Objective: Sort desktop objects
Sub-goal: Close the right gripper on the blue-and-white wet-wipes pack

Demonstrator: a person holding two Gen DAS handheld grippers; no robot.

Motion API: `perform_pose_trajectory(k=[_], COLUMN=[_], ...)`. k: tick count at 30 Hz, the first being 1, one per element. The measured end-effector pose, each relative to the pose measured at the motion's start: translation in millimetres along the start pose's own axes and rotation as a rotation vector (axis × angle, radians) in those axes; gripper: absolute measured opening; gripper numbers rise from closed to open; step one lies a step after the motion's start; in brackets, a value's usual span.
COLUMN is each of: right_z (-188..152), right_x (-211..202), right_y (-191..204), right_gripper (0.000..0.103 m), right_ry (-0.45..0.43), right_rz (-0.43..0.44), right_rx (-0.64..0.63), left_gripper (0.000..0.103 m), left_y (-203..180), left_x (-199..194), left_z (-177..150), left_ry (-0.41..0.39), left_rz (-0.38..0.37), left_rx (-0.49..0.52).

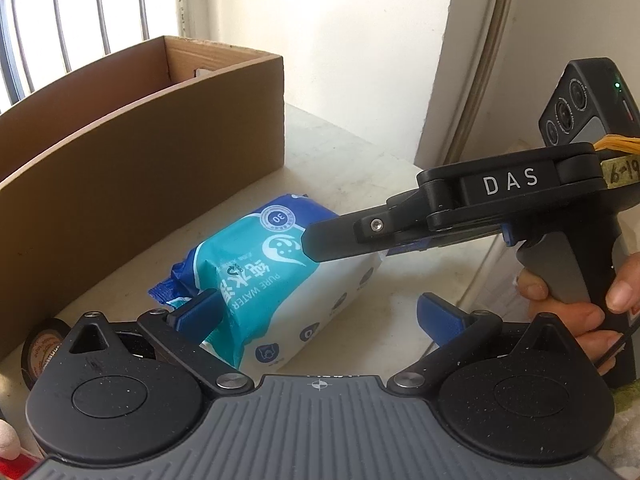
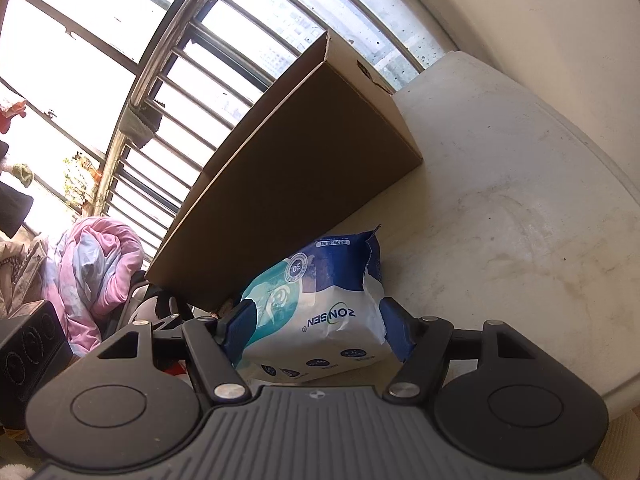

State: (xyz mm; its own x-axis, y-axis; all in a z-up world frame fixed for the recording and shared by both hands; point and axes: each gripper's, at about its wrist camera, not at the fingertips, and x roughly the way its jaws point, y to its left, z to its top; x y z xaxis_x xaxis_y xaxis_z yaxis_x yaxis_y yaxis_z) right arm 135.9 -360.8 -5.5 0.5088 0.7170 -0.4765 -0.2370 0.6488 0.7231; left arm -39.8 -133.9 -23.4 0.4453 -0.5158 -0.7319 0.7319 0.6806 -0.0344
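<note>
A blue, teal and white pack of wet wipes (image 1: pixel 280 272) lies on the pale table beside a brown cardboard box (image 1: pixel 132 168). My left gripper (image 1: pixel 320 312) is open around the pack's near end, its left finger touching the pack, its right finger apart from it. My right gripper (image 2: pixel 316 324) has both blue fingers against the sides of the same pack (image 2: pixel 320 304) and is shut on it. In the left wrist view the right gripper's black finger (image 1: pixel 344 236) reaches in from the right over the pack. The box (image 2: pixel 288 184) stands just behind the pack.
A roll of black tape (image 1: pixel 40 352) lies at the box's near left corner. The table's edge (image 2: pixel 600 184) curves along the right. A barred window (image 2: pixel 160 60) is behind the box. Pink bedding (image 2: pixel 92 268) lies at the left.
</note>
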Motion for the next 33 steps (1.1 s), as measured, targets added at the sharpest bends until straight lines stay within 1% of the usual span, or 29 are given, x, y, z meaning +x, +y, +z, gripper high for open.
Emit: perform_pose_trajectory(k=[3,10,12,14,18,20,22,23,26,30,33], right_z=[-2.4,-4.4,-3.2,-0.7,2.1,2.5,2.6,2.3,0.9,0.3,0.7], right_x=[1.5,13.1,16.2,19.5,23.3,24.9,26.3,27.2,30.6,34.9,36.1], right_y=[3.2,0.8,-1.6,-4.1,-7.2,-6.7,-4.4,-3.1,0.2,4.5,8.8], right_gripper=[0.071,0.071,0.072,0.072,0.074,0.075,0.075,0.075,0.075,0.075,0.075], right_ry=[-0.004,0.040,0.051,0.061,0.057,0.056,0.055,0.057,0.069,0.081,0.092], right_rz=[-0.021,-0.033,-0.028,-0.023,-0.012,-0.014,-0.022,-0.025,-0.021,-0.024,-0.041], right_rx=[-0.010,0.024,0.041,0.055,0.082,0.088,0.082,0.079,0.078,0.072,0.062], left_gripper=[0.103,0.103,0.103,0.103,0.103,0.103,0.103,0.103,0.103,0.103,0.103], left_y=[-0.8,3.1,5.4,6.2,12.1,19.2,27.4,27.2,28.8,34.0,39.2], left_x=[-2.4,-12.7,-16.6,-22.3,-16.9,-8.5,-1.3,-1.3,0.2,-4.4,-8.0], left_z=[-5.0,-24.0,-23.4,-27.7,-30.3,-27.9,-28.3,-28.4,-26.7,-27.1,-29.4], left_ry=[-0.017,-0.059,-0.073,-0.083,-0.061,-0.023,0.007,-0.012,-0.031,-0.059,-0.085], left_rz=[-0.006,-0.019,0.002,0.043,0.066,0.040,0.008,0.020,0.033,-0.014,-0.038], left_rx=[0.002,-0.011,-0.019,-0.015,-0.024,-0.055,-0.112,-0.103,-0.104,-0.136,-0.184])
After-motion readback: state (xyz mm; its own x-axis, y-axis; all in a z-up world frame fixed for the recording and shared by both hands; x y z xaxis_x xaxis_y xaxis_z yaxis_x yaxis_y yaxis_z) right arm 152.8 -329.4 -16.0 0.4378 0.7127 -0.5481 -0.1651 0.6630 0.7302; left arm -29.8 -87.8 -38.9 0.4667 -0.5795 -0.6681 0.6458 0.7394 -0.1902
